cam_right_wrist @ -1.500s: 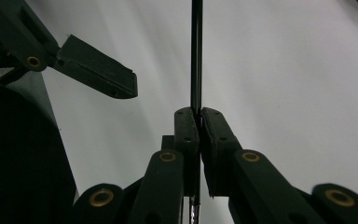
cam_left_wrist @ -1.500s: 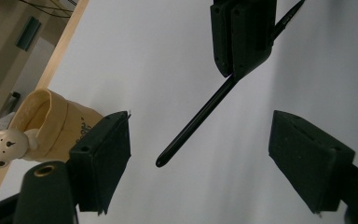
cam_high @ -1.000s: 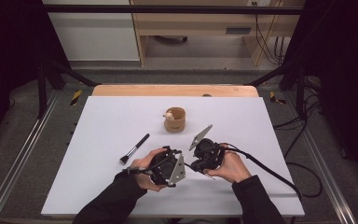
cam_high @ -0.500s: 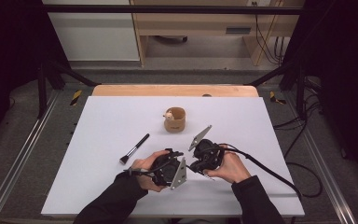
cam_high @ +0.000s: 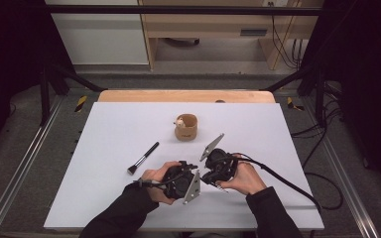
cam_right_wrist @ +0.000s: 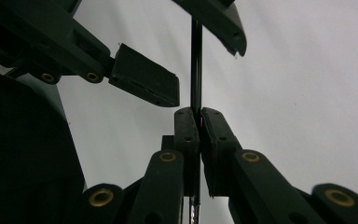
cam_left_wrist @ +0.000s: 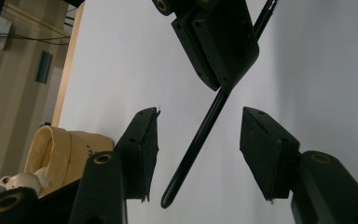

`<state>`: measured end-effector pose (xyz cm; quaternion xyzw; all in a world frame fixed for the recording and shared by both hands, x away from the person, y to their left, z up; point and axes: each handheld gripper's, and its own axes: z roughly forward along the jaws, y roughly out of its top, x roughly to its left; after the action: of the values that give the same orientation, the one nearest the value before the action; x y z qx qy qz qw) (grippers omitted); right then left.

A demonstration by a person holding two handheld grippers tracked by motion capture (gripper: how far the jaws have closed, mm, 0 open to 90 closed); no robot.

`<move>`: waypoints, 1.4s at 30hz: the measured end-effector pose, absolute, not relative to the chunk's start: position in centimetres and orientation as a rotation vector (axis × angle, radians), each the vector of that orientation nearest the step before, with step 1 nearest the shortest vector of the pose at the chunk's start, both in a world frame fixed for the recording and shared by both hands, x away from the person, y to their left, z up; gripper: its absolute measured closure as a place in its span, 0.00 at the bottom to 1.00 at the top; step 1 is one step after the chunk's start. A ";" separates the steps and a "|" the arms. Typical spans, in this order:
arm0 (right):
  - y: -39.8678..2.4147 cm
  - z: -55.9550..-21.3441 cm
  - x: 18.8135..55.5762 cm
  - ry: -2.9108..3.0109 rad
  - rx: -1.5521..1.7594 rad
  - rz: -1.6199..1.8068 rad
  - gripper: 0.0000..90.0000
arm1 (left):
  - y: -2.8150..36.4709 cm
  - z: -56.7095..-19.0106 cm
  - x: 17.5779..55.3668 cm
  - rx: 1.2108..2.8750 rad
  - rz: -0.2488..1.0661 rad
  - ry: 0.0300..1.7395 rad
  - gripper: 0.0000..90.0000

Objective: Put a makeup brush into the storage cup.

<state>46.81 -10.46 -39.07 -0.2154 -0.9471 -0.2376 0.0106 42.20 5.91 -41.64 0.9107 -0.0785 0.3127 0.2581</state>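
Right now your right gripper (cam_right_wrist: 199, 122) has its jaws clamped on a thin black rod (cam_left_wrist: 200, 140), which stands up between them in the right gripper view. Your left gripper (cam_left_wrist: 198, 156) faces it at the near middle of the table (cam_high: 104, 124); its jaws have just been closing, stand half apart on either side of the rod and do not touch it. Farther back sits a wooden cup (cam_high: 186, 127), and a makeup brush (cam_high: 143, 157) lies to its left.
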 end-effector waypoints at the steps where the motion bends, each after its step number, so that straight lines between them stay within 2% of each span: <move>1: -10.5 -39.1 46.8 -2.956 -0.673 -0.735 0.95 | 5.9 -41.6 42.2 2.468 0.852 -0.219 0.55; 16: -10.5 -39.1 46.8 -2.950 -0.659 -0.739 0.95 | 5.5 -42.1 41.9 2.484 0.892 -0.299 0.69; 27: -10.4 -39.0 46.7 -2.941 -0.650 -0.742 0.95 | 5.4 -42.3 41.8 2.506 0.925 -0.365 0.85; 42: -10.6 -38.8 46.6 -2.934 -0.640 -0.764 0.95 | 5.2 -42.3 41.6 2.545 0.904 -0.424 0.94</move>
<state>46.57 -10.63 -38.84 -0.2066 -0.9466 -0.2464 0.0214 41.62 5.16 -42.31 0.9116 -0.1520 0.3239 0.2022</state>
